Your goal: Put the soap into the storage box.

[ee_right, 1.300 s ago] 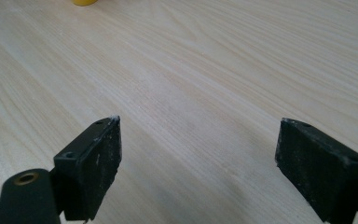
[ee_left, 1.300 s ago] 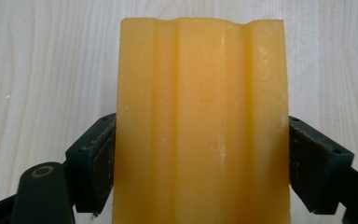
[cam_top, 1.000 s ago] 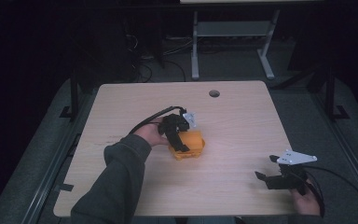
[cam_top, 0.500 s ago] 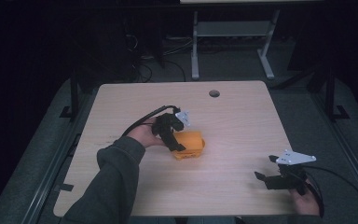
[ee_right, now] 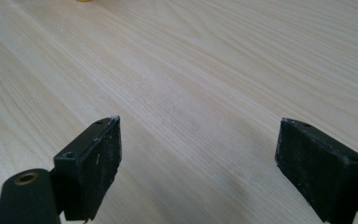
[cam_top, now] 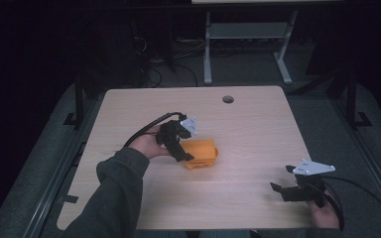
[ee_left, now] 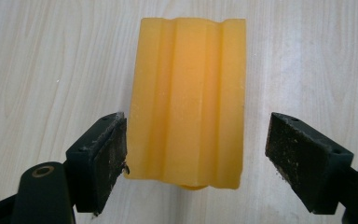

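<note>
The orange block (ee_left: 186, 100) lies mid-counter (cam_top: 258, 129), between the wide jaws of the left hand-held gripper (ee_left: 196, 154); one pad touches its side, the other stands apart. Centre it, then close squarely across the ribbed faces. The right hand-held gripper (ee_right: 198, 163) rests wide, well apart.

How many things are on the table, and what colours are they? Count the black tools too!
Orange block: 1
Black tools: 2, the left tool and the right tool
Total: 3 things on the wooden table
</note>
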Demonstrator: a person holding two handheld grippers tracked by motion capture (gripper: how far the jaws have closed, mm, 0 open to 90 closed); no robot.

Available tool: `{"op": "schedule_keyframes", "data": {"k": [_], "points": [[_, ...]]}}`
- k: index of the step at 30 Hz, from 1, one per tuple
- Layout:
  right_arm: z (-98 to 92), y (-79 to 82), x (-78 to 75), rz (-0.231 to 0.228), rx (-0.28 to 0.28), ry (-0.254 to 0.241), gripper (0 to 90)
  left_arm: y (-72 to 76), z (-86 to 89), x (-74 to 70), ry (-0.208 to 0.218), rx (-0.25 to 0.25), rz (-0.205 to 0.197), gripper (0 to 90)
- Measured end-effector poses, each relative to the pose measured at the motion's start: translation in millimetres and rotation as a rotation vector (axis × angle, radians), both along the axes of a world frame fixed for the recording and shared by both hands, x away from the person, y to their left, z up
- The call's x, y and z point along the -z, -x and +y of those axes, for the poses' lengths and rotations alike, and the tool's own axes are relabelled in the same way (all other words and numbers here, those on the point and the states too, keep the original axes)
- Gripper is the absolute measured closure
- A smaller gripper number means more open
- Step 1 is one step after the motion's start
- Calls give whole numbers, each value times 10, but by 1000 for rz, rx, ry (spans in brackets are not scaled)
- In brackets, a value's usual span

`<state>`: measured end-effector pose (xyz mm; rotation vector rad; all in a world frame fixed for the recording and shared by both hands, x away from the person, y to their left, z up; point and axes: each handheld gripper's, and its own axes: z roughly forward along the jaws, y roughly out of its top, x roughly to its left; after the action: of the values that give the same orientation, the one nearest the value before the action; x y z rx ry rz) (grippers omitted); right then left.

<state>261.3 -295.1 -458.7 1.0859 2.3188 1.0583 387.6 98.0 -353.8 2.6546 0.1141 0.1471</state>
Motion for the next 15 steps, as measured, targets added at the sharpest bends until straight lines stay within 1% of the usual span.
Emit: {"op": "schedule_keyframes", "data": {"k": [4, 6, 7, 13, 15], "points": [[2, 0, 1, 0, 0, 0, 139, 34, 65, -2, 6, -13, 0, 199], [4, -2, 5, 1, -1, -3, 139, 62, 94, -3, 21, -16, -3, 198], [6, -4, 7, 2, -3, -1, 140, 76, 109, -5, 29, -19, 3, 198], [16, -8, 13, 7, -3, 3, 139, 117, 202, -10, 39, -31, -8, 199], [16, -9, 17, 10, -1, 4, 140, 139, 238, -5, 50, -42, -4, 198]]}}
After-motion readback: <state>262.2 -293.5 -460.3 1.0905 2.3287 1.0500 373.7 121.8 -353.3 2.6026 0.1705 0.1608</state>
